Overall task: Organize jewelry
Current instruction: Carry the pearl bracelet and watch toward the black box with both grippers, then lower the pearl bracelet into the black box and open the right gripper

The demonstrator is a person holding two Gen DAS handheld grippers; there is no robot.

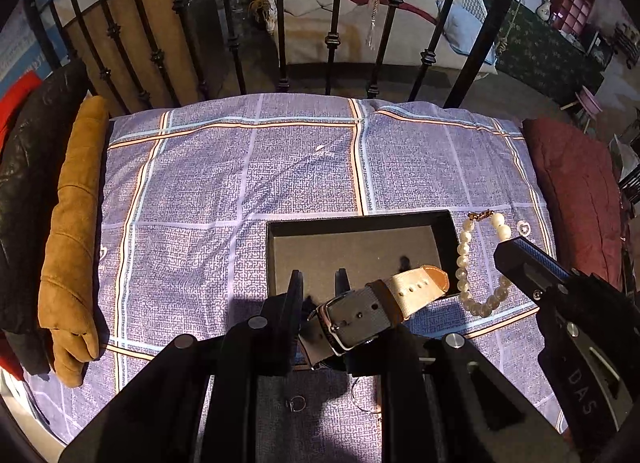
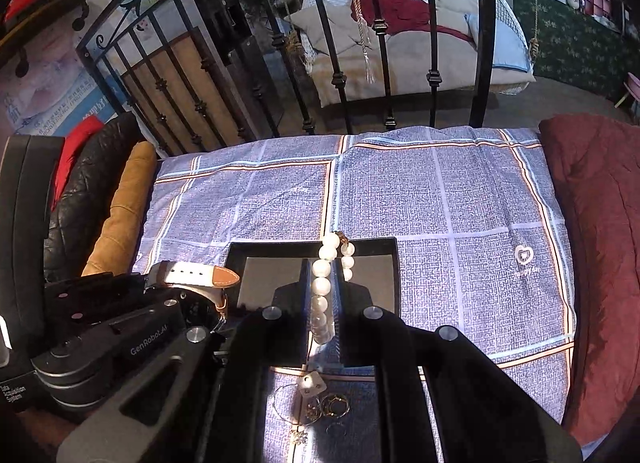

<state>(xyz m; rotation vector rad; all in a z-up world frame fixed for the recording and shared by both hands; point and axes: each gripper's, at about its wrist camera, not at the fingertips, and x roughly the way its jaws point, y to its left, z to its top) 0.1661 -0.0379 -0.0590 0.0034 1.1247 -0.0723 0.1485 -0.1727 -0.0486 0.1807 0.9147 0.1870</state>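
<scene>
You hold the watch (image 1: 372, 309) clamped by its buckle end in your left gripper (image 1: 320, 281) and the pearl bracelet (image 2: 326, 287) pinched in your right gripper (image 2: 323, 283), both poised above the open black box (image 1: 276, 259) on the bedspread (image 1: 200, 183), presumably ready for dropping inside.

A blue plaid bedspread (image 1: 240, 167) lay sunlit before a black iron headboard (image 1: 280, 23), flanked by a tan cushion (image 1: 76, 223) and maroon quilt (image 1: 576, 199), with a pale sofa (image 1: 340, 15) and green patterned floor (image 1: 536, 47) beyond.
</scene>
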